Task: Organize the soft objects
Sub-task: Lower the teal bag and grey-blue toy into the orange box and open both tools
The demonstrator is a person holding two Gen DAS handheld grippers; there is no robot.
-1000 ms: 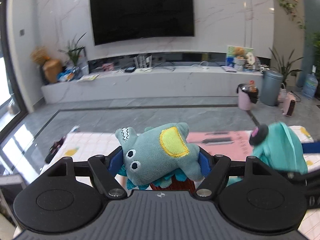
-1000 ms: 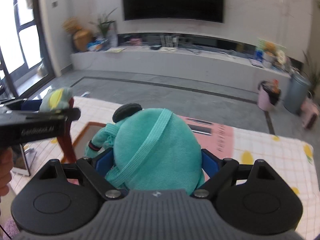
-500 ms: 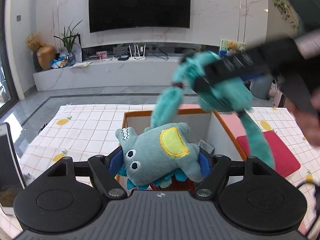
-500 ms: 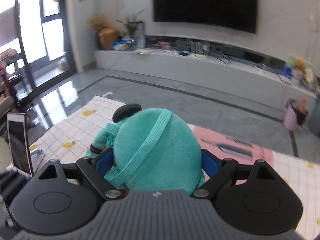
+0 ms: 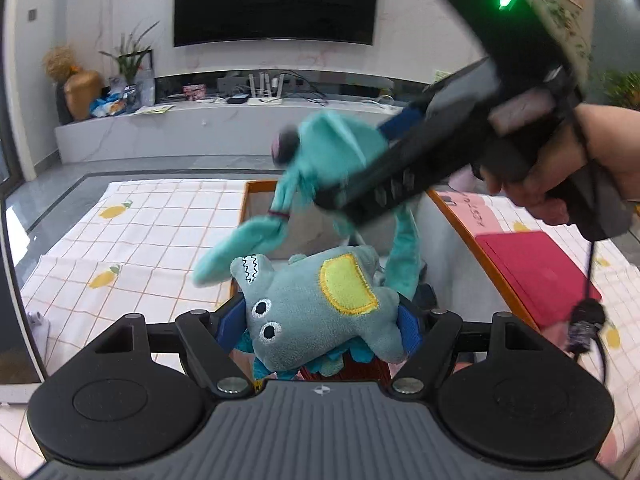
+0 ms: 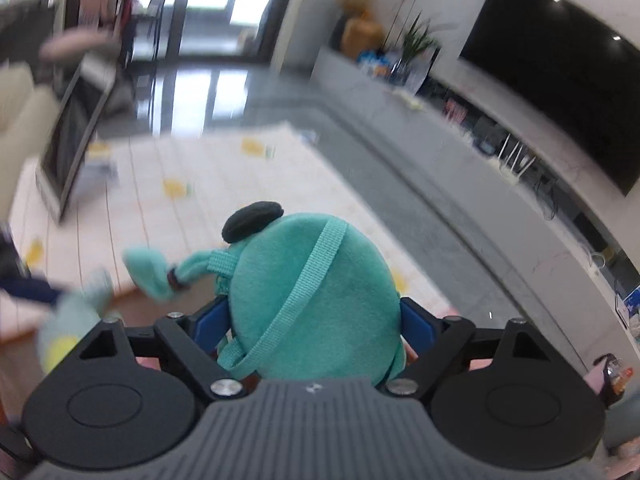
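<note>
Both soft toys are held above the open box (image 5: pixel 460 224), so the step in hand looks like the carrying of them to the box for dropping. The left hand-held gripper (image 5: pixel 320 320) is clamped on the grey-green crocodile plush (image 5: pixel 320 308), whose yellow patch faces up, just in front of the near edge of the box. The right hand-held gripper (image 6: pixel 312 320) has just been narrowing its jaws a little and presses its blue pads on the round turquoise plush (image 6: pixel 316 300), which has a strap across it and long limbs that dangle over the box in the left wrist view. The box stands on a desk covered by a checked cloth with lemons (image 5: pixel 132 236). I think the next move calls for lowering each toy inside the walls and then opening the jaws, without tangling the dangling limbs with the crocodile. There is some print on a pink sheet (image 5: pixel 472 204) beyond the box, but it is too small to read.
</note>
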